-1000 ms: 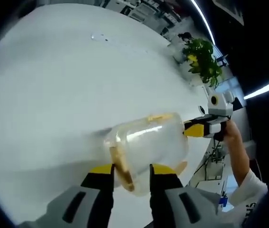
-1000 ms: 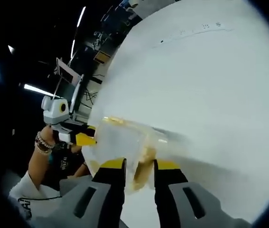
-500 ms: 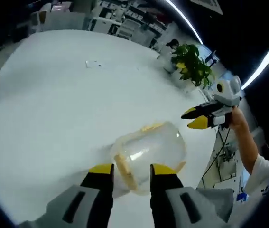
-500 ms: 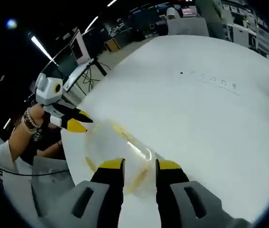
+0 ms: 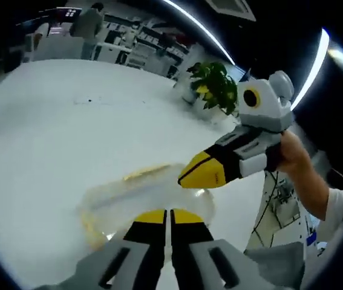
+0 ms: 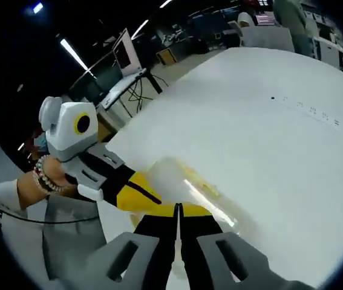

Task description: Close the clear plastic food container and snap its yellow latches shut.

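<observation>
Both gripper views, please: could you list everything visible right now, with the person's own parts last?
Food container: one, clear with yellow latches, on the table beneath both grippers.
Table: one, white, round.
Potted plant: one, green, beyond the table's far edge.
Bystander: one, standing in the background.
Left gripper: black and yellow, jaws together.
Right gripper: black and yellow, jaws together.
Hand: holding the right gripper.

A broad white table (image 5: 50, 139) carries everything — its top is smooth and pale in both views. A clear plastic container (image 5: 141, 193) with yellow latches lies directly on it, near the edge. Farther off, a short row of small dark marks (image 6: 307, 109) sits on the surface — too small to identify.
</observation>
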### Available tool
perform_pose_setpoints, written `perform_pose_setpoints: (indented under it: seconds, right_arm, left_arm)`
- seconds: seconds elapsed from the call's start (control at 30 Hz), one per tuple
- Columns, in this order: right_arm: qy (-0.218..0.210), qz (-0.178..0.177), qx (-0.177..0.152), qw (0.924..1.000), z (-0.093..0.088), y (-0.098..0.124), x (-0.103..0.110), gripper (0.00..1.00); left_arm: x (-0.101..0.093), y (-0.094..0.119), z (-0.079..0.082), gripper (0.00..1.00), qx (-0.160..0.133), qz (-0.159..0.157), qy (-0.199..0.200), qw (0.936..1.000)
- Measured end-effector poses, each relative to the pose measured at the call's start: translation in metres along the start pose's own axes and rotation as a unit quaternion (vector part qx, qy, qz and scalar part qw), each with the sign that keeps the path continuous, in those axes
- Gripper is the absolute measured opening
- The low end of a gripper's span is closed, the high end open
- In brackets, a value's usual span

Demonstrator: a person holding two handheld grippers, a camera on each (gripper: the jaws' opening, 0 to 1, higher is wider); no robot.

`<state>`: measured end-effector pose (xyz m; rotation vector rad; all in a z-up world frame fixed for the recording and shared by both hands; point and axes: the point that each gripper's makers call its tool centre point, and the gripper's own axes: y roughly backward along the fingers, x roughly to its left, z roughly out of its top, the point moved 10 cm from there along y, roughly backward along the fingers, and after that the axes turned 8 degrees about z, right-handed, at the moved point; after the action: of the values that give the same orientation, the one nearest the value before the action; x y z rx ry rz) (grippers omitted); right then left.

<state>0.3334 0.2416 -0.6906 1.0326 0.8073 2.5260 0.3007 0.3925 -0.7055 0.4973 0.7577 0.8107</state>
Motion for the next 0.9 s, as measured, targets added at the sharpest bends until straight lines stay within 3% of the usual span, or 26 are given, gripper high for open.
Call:
perform_pose_setpoints:
  seconds: [0.53,0.63,0.9]
  right_arm:
    - [-0.022,-0.038,-0.046,0.998,0.019,-0.011,-0.021,0.0]
    - [-0.013,-0.063,-0.064,0.9959,0.022,-0.009,-0.024,0.0]
    - [-0.016,-0.075,-0.063,0.9951,0.025,-0.01,-0.028,0.0]
  left_arm:
    - [-0.008,0.005,-0.016,0.0,0.02,-0.038,0.025,0.9988]
    - [-0.01,0.007,-0.02,0.0,0.024,-0.045,0.026,0.9984]
    - [-0.015,0.01,-0.031,0.0,0.033,-0.06,0.033,0.9971]
